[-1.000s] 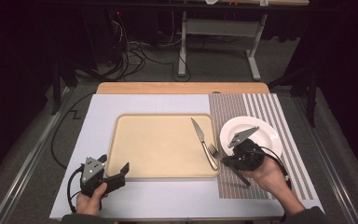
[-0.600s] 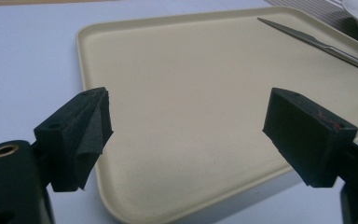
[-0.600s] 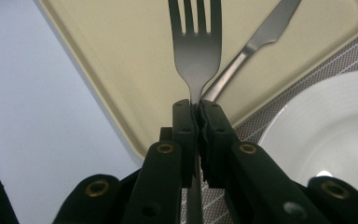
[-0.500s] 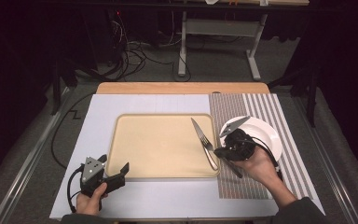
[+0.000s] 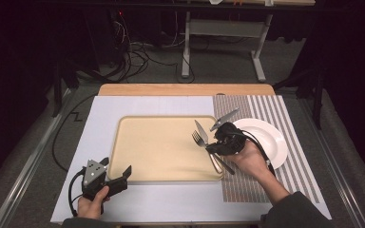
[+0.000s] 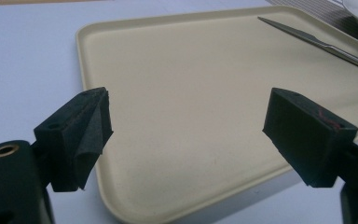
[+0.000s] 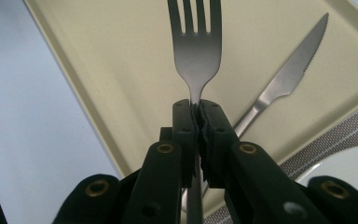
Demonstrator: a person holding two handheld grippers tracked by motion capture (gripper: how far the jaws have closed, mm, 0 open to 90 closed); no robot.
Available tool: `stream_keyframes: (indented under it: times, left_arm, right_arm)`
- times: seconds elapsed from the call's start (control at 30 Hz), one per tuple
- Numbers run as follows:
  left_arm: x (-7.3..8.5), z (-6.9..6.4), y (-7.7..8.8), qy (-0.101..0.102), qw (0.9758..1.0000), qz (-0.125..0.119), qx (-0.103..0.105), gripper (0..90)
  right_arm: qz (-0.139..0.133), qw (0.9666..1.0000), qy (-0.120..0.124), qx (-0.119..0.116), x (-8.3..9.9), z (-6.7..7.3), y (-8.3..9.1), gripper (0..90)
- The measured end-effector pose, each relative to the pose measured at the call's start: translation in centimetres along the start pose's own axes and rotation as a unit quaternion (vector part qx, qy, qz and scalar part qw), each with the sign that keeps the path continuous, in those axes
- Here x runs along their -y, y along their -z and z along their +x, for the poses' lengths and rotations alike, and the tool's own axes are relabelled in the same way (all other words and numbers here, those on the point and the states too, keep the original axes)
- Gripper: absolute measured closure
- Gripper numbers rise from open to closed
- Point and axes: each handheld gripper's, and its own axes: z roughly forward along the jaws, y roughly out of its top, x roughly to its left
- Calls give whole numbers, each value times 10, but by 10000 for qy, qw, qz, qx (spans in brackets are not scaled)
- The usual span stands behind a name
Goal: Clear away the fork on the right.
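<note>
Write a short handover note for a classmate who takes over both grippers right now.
Right gripper: shut on the fork at its neck, tines pointing away, held over the tray.
Left gripper: open, holding nothing, at the tray's near left corner.
Knife: lying on the tray's right side.
Plate: on the striped mat, right of the tray.
Done: fork gripped.
Left: probably setting the fork down, then handling the knife.
</note>
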Motion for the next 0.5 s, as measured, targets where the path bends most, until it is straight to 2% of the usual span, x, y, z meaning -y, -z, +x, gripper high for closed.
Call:
stream_keyframes:
  times: [0.5]
  left_arm:
    - [0, 0, 0, -1, 10000, -1, -2, 159]
  right_arm:
    - [-4, 9997, -183, -143, -15, 0, -16, 867]
